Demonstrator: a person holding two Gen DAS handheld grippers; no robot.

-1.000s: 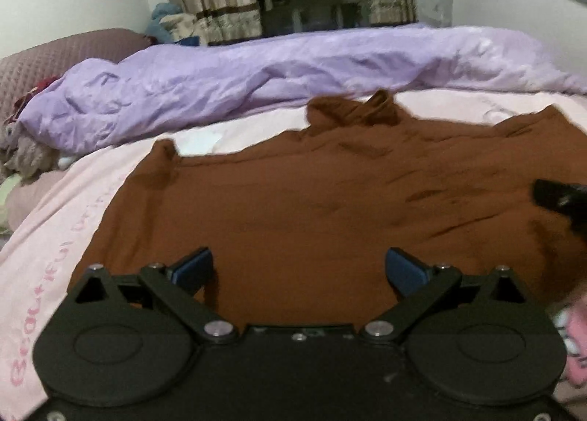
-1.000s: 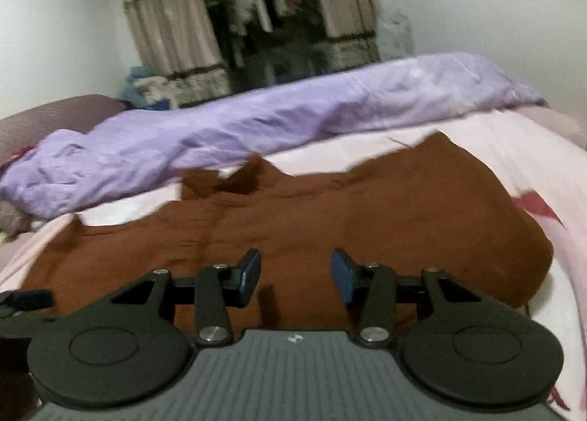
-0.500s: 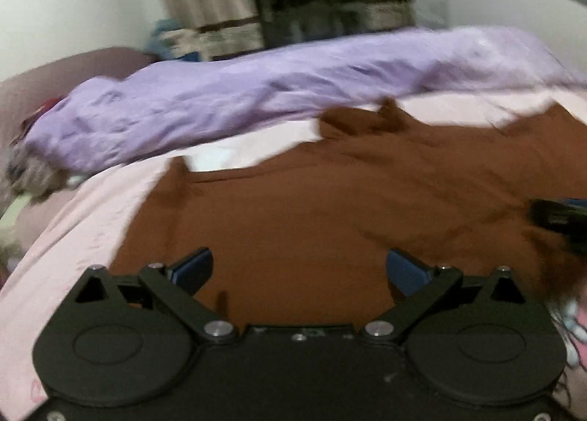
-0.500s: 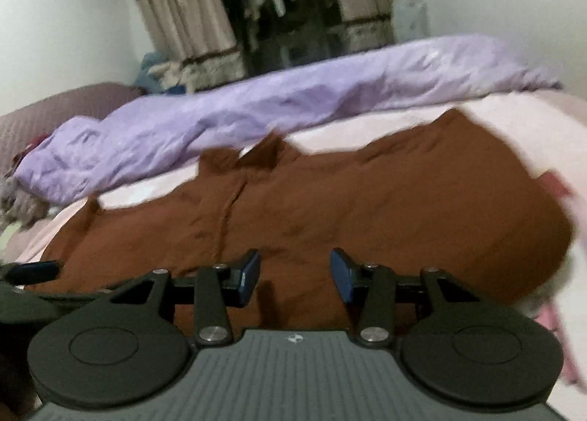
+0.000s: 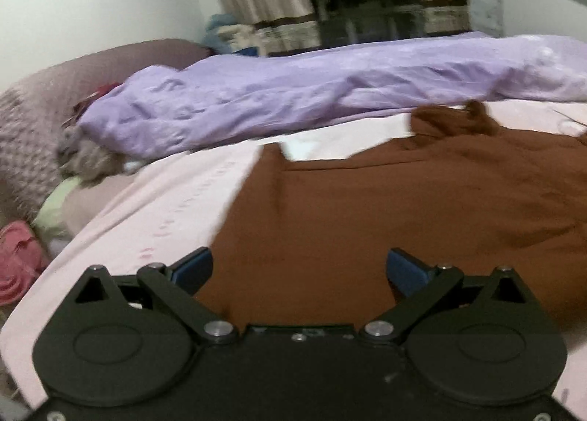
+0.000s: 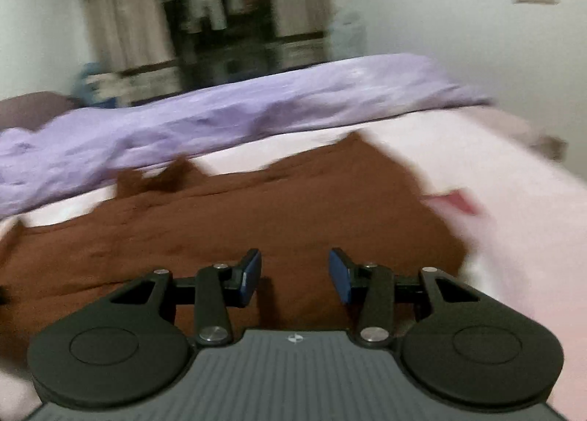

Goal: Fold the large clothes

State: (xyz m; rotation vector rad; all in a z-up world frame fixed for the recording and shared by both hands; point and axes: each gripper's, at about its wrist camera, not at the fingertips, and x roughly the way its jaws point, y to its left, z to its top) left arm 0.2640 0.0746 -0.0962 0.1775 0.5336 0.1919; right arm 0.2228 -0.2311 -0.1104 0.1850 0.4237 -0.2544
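A large brown garment (image 5: pixel 403 208) lies spread flat on the pink bed sheet (image 5: pixel 165 211), its collar toward the far side. It also shows in the right wrist view (image 6: pixel 256 215). My left gripper (image 5: pixel 299 268) is open wide and empty, above the garment's near left part. My right gripper (image 6: pixel 295 274) is open and empty, above the garment's near right part. Both views are blurred by motion.
A rumpled lilac duvet (image 5: pixel 312 90) lies along the far side of the bed, also seen in the right wrist view (image 6: pixel 220 120). Pillows and a grey soft toy (image 5: pixel 88 160) sit at the left. Curtains and a dark wardrobe (image 6: pixel 220 24) stand behind.
The left gripper has swung left, so more of the bed's left side shows and the other gripper has left its view. The right gripper has swung right. Both stayed open.
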